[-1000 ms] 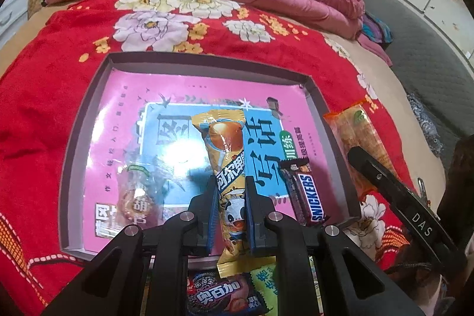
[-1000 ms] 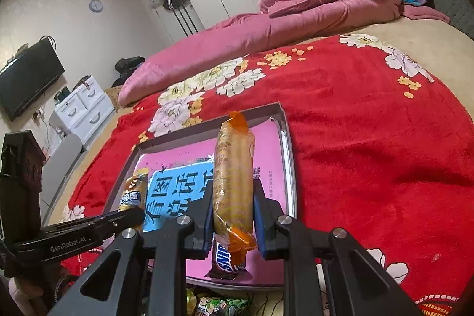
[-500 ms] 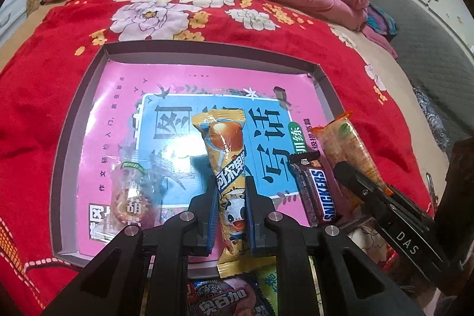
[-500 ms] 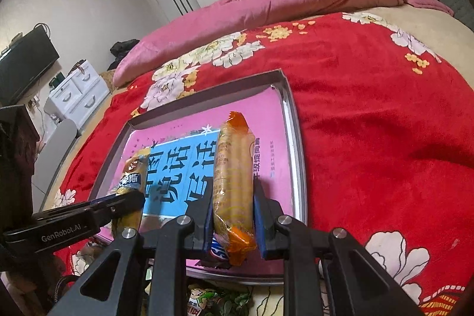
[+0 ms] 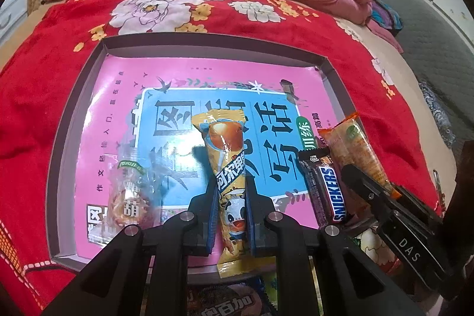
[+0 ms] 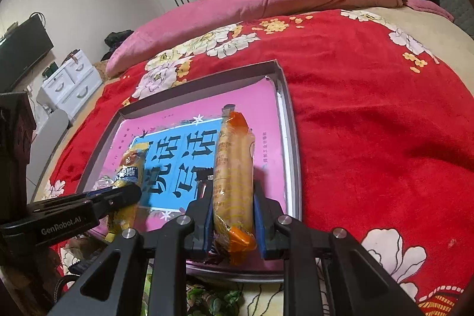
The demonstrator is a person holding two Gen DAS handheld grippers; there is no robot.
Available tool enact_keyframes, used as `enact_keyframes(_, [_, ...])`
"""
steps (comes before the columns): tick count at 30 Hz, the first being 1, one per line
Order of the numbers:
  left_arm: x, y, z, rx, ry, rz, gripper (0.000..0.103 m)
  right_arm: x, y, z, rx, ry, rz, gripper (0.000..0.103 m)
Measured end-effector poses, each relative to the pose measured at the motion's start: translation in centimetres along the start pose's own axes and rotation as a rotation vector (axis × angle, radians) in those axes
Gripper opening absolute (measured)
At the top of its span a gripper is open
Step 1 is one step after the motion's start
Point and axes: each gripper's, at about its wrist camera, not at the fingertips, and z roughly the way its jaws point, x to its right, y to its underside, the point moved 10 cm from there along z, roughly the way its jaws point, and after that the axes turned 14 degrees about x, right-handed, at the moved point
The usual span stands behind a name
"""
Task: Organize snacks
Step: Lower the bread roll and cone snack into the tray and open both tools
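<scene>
Left claw (image 5: 230, 199) clamped on a yellow snack stick (image 5: 228, 168), held lengthwise over the near-middle of the tray (image 5: 207, 42). Right claw (image 6: 233, 205) clamped on an orange cracker pack (image 6: 234, 168), over the tray's right side just inside the rim. Snickers bar (image 5: 324, 185) lies in the tray between the two held packs. Clear candy bag (image 5: 129, 191) lies at tray's near left. Tray sits on a red floral blanket (image 5: 38, 73) on the bed; more wrappers (image 5: 225, 301) lie below the tray's near edge.

right hand-held gripper (image 6: 232, 215) | orange wafer pack (image 6: 234, 176) carried over tray (image 6: 291, 144) | beside Snickers bar (image 5: 326, 188)
</scene>
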Motion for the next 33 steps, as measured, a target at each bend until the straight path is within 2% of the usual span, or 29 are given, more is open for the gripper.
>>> enact_keyframes(11, [0.5,0.3,-0.3,0.014,0.002,0.009,0.016,0.1,0.4,-0.2,-0.006,0.011,-0.005,0.023])
enact_keyframes(19, [1.1,1.0,-0.1,0.007,0.013,0.017,0.016,0.4,0.5,-0.2,0.001,0.053,-0.032,0.023])
enact_keyframes(33, [2.1,1.0,0.2,0.001,0.032,0.019,0.017,0.6,0.5,-0.5,-0.008,0.024,0.025,0.023])
